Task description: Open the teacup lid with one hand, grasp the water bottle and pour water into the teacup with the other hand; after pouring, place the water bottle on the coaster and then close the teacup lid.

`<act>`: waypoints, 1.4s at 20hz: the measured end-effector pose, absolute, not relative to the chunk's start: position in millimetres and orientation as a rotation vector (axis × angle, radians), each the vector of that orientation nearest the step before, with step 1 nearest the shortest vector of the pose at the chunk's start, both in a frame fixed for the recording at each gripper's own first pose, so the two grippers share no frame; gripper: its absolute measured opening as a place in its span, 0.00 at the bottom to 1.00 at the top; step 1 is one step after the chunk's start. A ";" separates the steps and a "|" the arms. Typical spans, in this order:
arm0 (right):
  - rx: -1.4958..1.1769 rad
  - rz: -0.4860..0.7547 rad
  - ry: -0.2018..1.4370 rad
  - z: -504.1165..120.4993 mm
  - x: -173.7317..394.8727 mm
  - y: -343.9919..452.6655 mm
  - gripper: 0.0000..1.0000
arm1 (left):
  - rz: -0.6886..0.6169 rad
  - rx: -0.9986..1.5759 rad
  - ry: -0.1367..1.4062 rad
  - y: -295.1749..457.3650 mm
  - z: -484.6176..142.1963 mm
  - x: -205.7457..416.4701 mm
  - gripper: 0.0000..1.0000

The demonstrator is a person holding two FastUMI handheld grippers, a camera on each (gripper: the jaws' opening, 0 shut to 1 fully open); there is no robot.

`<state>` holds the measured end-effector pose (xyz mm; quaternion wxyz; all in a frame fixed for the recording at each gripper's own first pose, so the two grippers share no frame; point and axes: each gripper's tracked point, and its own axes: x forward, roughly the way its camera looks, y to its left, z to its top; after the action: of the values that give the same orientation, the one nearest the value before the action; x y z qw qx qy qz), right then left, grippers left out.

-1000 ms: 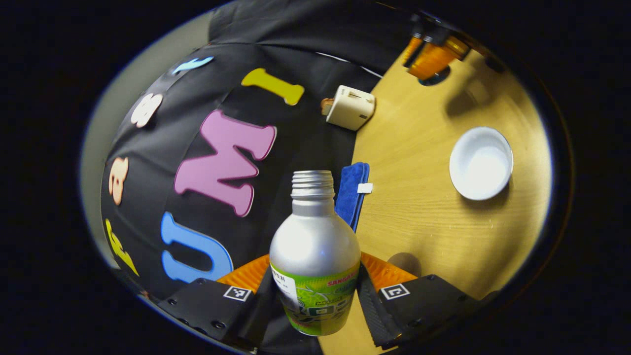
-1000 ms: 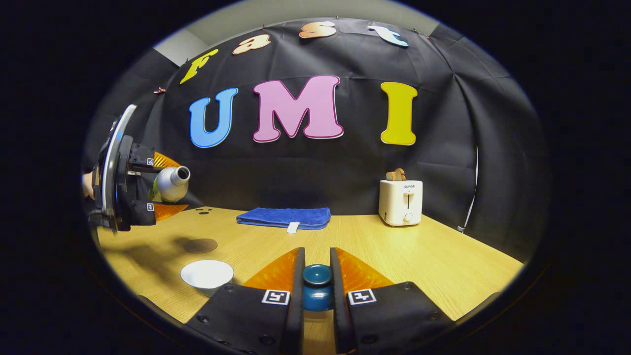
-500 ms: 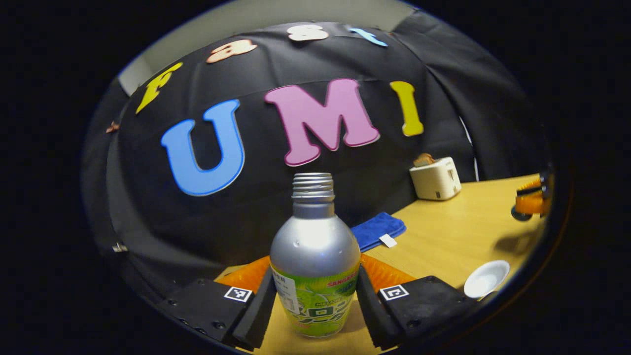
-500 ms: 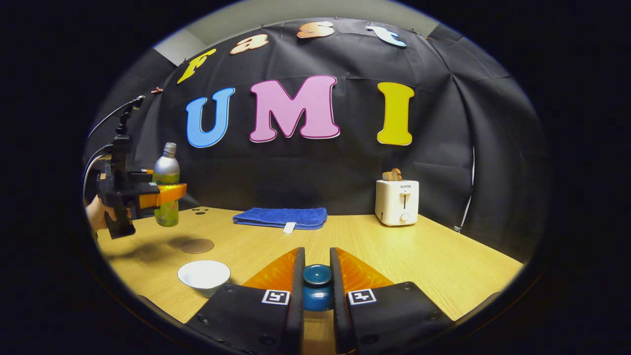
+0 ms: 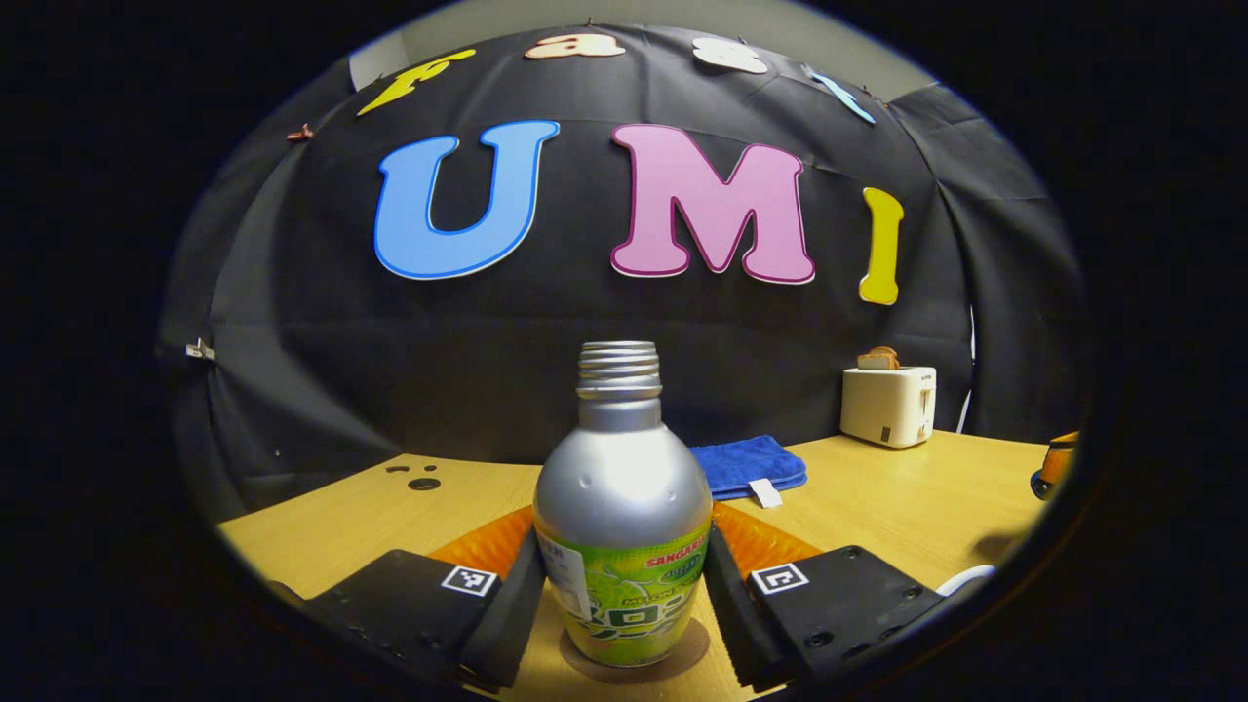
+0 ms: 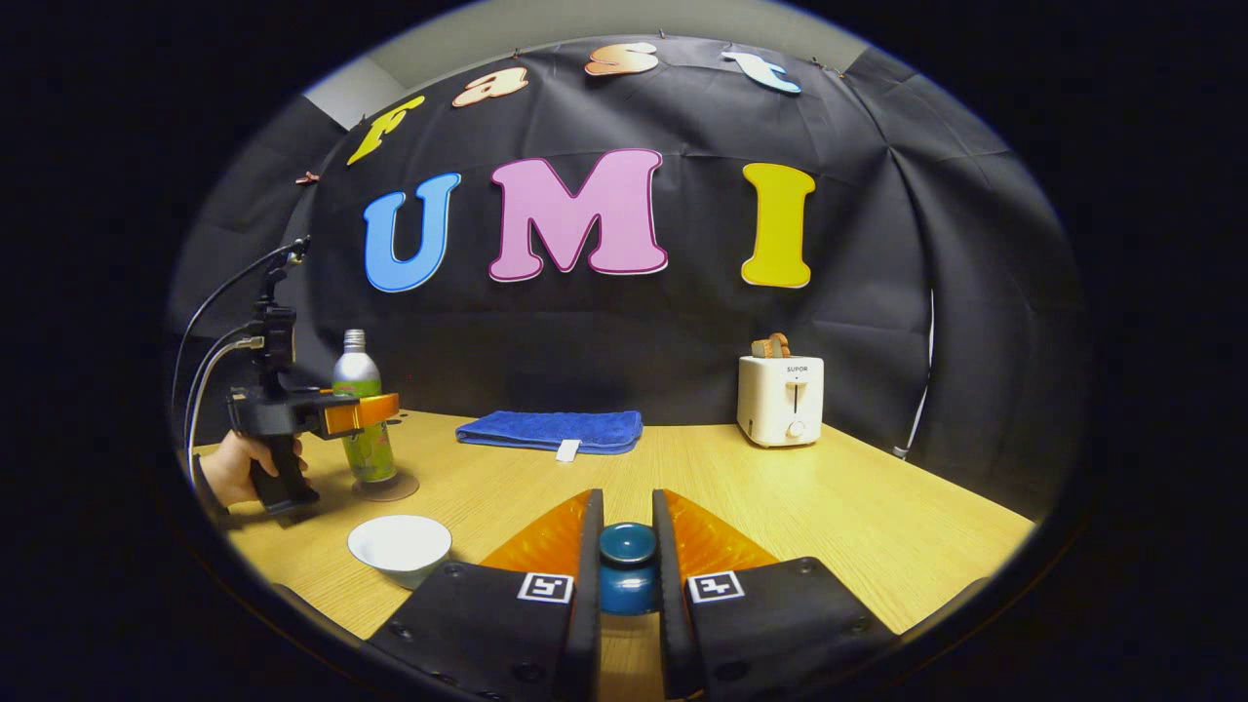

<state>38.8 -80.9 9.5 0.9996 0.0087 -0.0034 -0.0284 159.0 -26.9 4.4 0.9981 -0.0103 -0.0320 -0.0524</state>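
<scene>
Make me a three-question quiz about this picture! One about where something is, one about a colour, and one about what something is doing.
1. Where does the water bottle stand?
A. On the round coaster
B. On the blue towel
C. On top of the toaster

2. What colour is the folded towel by the back wall?
A. Red
B. Blue
C. White

3. What is the right gripper doing?
A. Open with nothing in it
B. Pushing the toaster lever
C. Shut on the teacup lid

Answers:
1. A, because in both views the bottle's base sits on the brown disc, with the left gripper around the bottle.
2. B, because the towel is plainly blue in both views.
3. C, because in the right gripper view both fingers press on the lid's round knob, and the white teacup stands uncovered on the table.
</scene>
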 end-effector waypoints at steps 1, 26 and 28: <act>0.017 -0.057 -0.007 9.7 38.6 -80.9 0.28 | -0.106 -0.028 -0.061 -27.6 -1.2 159.6 0.80; 0.014 -0.052 -0.008 8.7 39.3 -86.1 0.28 | -0.111 0.014 0.022 -15.5 -35.4 59.9 0.98; 0.014 -0.053 -0.008 8.7 39.0 -86.7 0.28 | -0.081 0.007 -0.020 -1.8 -29.3 50.0 0.97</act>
<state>39.0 -86.7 8.7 0.9996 0.0072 -0.0040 -0.0263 50.0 -1.8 -29.3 0.9991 0.0033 -0.0100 -0.0406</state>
